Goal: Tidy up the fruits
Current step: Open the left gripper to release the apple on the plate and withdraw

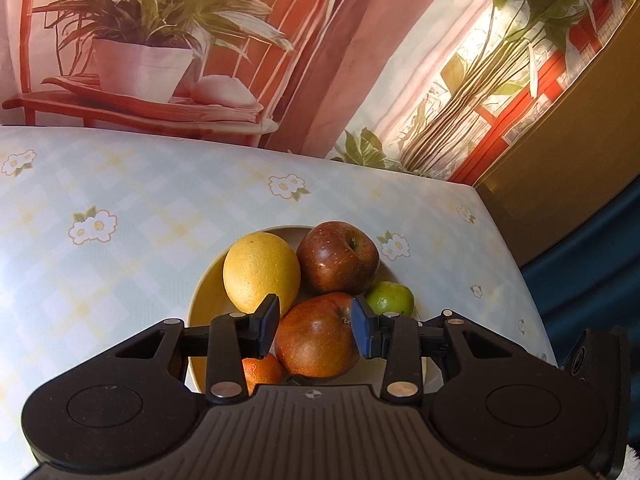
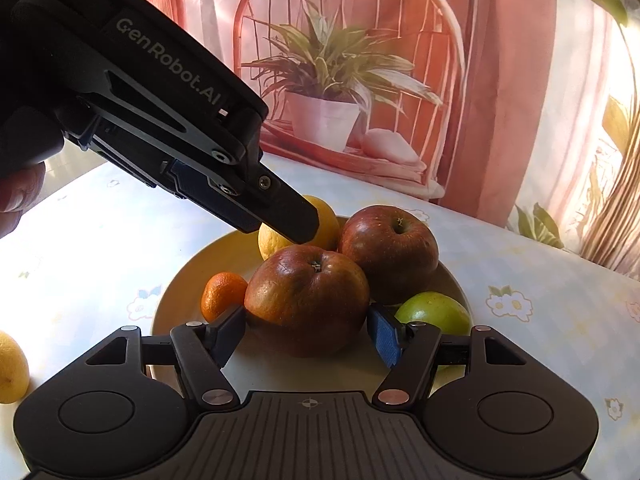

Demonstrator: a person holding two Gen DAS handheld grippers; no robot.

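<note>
Behind everything hangs a printed backdrop (image 1: 320, 60) of a potted plant and curtains. Below it a table (image 1: 120, 280) wears a pale checked cloth with small flowers. Near its middle sits a round yellow plate (image 2: 180, 292) that holds all but one of the fruits.

From the upper left of the right wrist view, the left gripper (image 1: 319, 326) slants down over the plate. Its tip is just above the near apple (image 2: 308, 300), in front of the lemon (image 1: 260, 272). Its jaws stand a little apart and grip nothing.

Low at the plate's near side, the right gripper (image 2: 308, 334) has one finger on each side of the near apple, which rests on the plate. The pads sit right against its sides, but I cannot tell whether they press.

Behind the near apple is a second red apple (image 2: 390, 252), touching it. A green fruit (image 2: 434, 312) lies at the plate's right edge and a small orange (image 2: 222, 294) at the left. Another lemon (image 2: 12, 368) lies on the cloth, well left of the plate.
</note>
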